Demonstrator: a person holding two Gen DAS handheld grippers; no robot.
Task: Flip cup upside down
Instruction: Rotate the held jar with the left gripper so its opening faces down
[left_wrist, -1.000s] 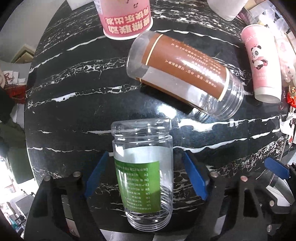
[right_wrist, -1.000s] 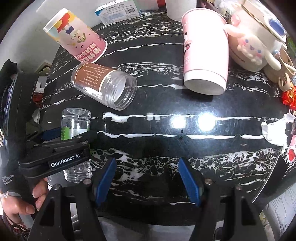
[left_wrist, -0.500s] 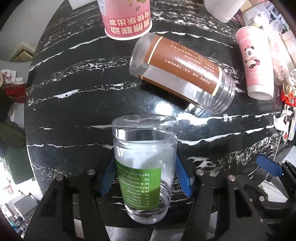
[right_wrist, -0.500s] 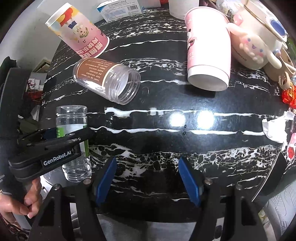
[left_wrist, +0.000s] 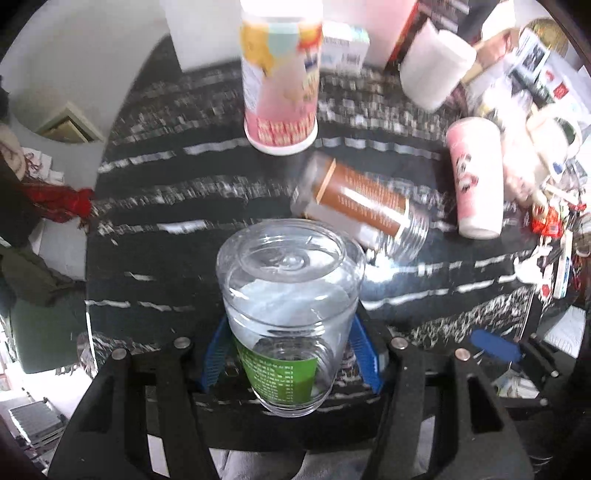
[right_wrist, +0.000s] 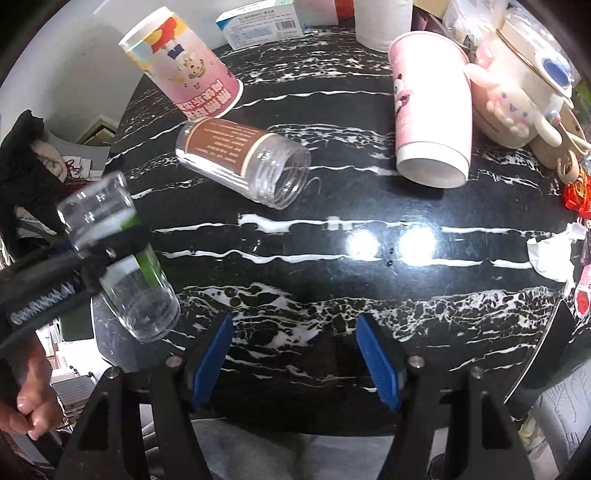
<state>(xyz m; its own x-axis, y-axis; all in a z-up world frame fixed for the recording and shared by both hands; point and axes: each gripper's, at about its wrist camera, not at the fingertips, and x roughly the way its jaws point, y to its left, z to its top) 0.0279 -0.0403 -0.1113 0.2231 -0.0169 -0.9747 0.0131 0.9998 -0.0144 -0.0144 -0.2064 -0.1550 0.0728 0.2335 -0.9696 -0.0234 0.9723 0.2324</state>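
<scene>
A clear plastic jar with a green label (left_wrist: 291, 314) is clamped between the blue pads of my left gripper (left_wrist: 290, 354). It is lifted off the black marble table (left_wrist: 166, 258) and tilted, its closed base toward the camera. The right wrist view shows the same jar (right_wrist: 118, 258) at the left, leaning in the air with its open mouth low and a hand (right_wrist: 26, 398) on the gripper handle. My right gripper (right_wrist: 295, 362) hovers open over the table's near edge, holding nothing.
A clear jar with a brown label (right_wrist: 240, 162) lies on its side mid-table. A pink cartoon paper cup (right_wrist: 184, 66) stands upside down behind it, and a pink panda cup (right_wrist: 432, 118) stands inverted at the right. A plush-decorated pot (right_wrist: 524, 74), boxes and clutter fill the far right.
My left gripper shut on the green-label jar, raised it off the table and began tilting it. The right gripper stayed open in about the same place.
</scene>
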